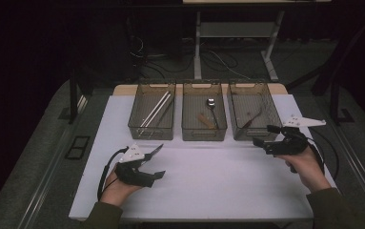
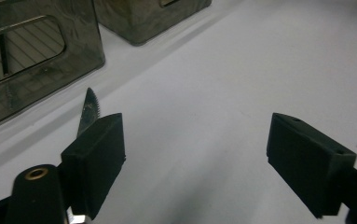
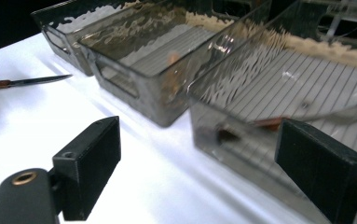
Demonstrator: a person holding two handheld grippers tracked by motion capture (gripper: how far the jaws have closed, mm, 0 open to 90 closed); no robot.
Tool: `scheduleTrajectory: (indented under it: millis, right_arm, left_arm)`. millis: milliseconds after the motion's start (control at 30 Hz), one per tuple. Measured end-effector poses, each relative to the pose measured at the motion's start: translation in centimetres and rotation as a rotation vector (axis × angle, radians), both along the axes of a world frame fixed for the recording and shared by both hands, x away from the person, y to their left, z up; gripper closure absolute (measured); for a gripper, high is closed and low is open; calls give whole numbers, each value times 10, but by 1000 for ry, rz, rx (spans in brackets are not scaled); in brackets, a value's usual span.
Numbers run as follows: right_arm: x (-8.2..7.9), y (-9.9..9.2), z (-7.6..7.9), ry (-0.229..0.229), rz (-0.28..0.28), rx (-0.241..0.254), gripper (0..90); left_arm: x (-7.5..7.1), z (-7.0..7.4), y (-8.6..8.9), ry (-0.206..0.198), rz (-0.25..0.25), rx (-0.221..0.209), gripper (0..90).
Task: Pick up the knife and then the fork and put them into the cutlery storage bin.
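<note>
A knife (image 3: 22, 82) with a brown handle and a serrated blade (image 2: 90, 108) lies by my left gripper (image 1: 157, 162) at the near left of the white mat (image 1: 208, 176). The blade shows from behind the left-hand jaw in the left gripper view; I cannot tell whether it touches the jaw. My left gripper (image 2: 195, 126) is open with bare mat between its jaws. My right gripper (image 1: 263, 135) is open and empty at the near corner of the right bin (image 1: 251, 86). In the right gripper view, the right gripper (image 3: 199, 135) faces that bin's front wall (image 3: 241, 140).
Three translucent bins stand in a row at the back of the mat. The left bin (image 1: 151, 133) holds long metal sticks (image 1: 157, 109). The middle bin (image 1: 204, 136) holds a spoon (image 1: 211, 104). The right bin holds a brown-handled utensil (image 3: 269, 122). Cables and table legs lie beyond.
</note>
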State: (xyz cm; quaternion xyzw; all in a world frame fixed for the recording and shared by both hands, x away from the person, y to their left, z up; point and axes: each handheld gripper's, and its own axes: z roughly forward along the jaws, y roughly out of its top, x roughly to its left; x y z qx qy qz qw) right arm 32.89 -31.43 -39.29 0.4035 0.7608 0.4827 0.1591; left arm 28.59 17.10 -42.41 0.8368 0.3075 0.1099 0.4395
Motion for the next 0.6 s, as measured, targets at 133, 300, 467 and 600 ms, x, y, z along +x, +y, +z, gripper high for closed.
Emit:
scheduleTrajectory:
  millis: [133,300,467,600]
  right_arm:
    - [-15,4,-12,-3,0,11,141]
    - [-35,10,-27,12,50,-13,141]
    - [-50,15,-40,27,87,-29,140]
    - [-58,20,-46,43,106,-27,140]
  left_arm:
    - [2,3,3,-3,12,3,235]
    - [5,3,10,16,36,15,315]
    - [9,3,18,26,54,27,383]
    - [12,2,24,30,67,53,449]
